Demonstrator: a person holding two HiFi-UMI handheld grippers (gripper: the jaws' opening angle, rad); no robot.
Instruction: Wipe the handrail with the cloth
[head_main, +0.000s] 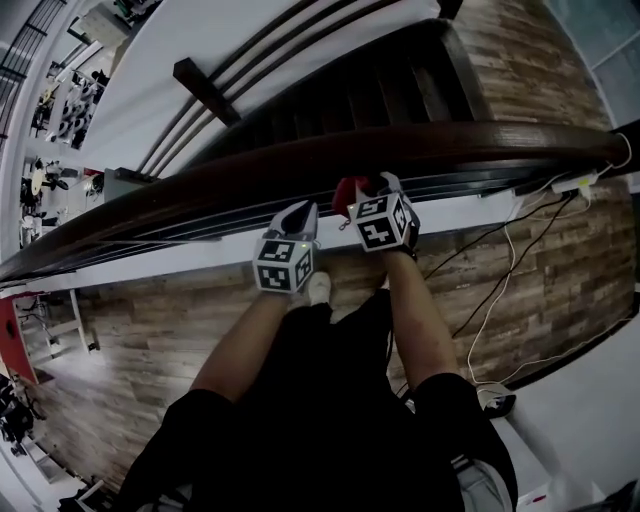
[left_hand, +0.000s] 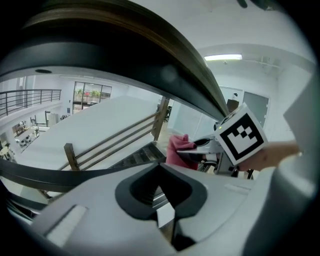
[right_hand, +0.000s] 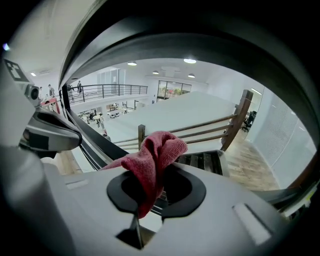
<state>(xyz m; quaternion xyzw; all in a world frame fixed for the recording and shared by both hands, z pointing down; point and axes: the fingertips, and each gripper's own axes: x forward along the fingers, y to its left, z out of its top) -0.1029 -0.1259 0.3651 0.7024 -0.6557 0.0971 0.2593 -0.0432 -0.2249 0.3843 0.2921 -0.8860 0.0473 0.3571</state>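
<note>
The dark wooden handrail (head_main: 300, 160) runs across the head view from lower left to upper right, and both grippers sit just on my side of it, close beneath. My right gripper (head_main: 378, 190) is shut on a red cloth (head_main: 347, 192), which bunches up out of its jaws (right_hand: 155, 160); the handrail (right_hand: 200, 40) arches dark overhead. My left gripper (head_main: 300, 212) is a little to the left, jaws shut with nothing between them. In the left gripper view, the handrail (left_hand: 150, 45) curves above and the cloth (left_hand: 176, 147) shows in the right gripper (left_hand: 200, 148).
Beyond the rail a dark staircase (head_main: 360, 90) with a lower railing (head_main: 210, 85) drops away. White cables (head_main: 500, 290) and a power strip (head_main: 575, 183) lie on the wood floor (head_main: 150, 330) at right. My legs and a shoe (head_main: 318, 288) are below the grippers.
</note>
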